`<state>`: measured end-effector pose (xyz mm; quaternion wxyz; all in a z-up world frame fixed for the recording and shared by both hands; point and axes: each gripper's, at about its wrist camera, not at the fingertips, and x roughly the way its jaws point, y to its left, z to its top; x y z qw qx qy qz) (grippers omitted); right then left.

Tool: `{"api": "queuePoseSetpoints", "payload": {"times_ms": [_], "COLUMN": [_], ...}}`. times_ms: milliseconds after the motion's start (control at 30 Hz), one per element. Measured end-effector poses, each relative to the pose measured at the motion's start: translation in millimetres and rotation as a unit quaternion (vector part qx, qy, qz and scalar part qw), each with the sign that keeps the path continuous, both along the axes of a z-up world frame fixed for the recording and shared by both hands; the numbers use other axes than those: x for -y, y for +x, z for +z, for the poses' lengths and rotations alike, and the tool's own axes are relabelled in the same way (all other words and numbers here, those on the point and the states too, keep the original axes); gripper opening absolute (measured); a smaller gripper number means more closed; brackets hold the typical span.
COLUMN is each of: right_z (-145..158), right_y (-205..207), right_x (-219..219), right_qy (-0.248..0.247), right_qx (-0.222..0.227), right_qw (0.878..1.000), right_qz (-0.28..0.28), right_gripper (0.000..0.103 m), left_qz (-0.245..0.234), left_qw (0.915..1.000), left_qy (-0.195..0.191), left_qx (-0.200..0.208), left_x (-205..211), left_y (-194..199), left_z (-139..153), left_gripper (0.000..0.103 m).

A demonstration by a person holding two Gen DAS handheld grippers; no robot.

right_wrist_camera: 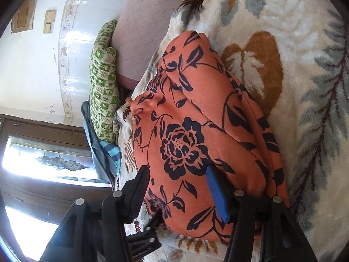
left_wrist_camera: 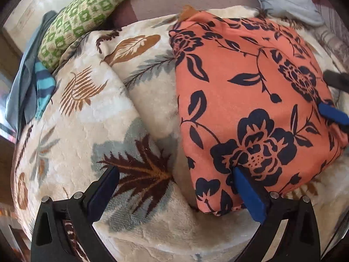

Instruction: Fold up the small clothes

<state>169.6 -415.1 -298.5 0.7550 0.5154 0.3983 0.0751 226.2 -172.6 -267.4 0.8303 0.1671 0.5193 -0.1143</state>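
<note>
no readable text, labels, brands, numbers or signs

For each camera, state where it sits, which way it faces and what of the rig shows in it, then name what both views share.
Left wrist: on the left tool, looking steeply down at the orange floral garment folded on the leaf-print blanket; its own two fingers show, spread, plus the right tool's tips at the right edge.
Right wrist: on the right tool, view rolled sideways, looking along the garment toward the wall; its fingers straddle the garment's edge.
Shared: garment, blanket, green patterned pillow.
</note>
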Motion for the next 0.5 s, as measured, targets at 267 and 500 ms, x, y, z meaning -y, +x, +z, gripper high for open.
{"api": "queuePoseSetpoints", "payload": {"times_ms": [267,500], "right_z": [3,-5], "right_y": [-38,-53], "right_x": [3,5], "right_qy": [0.044,0.049], "right_qx": [-0.004,-0.03], "right_qw": [0.999,0.998], "right_qz": [-0.01,-0.028], "right_gripper": [0.059,0.059], "left_qz": [-0.022,-0.026], "left_qw": [0.9987,0.9993], "left_qy": [-0.003,0.024], "left_qx": [0.045,-0.008], "left_x": [-3,-7], "left_y": [-23,-31], "left_z": [24,4], "left_gripper": [0.103,0.103]}}
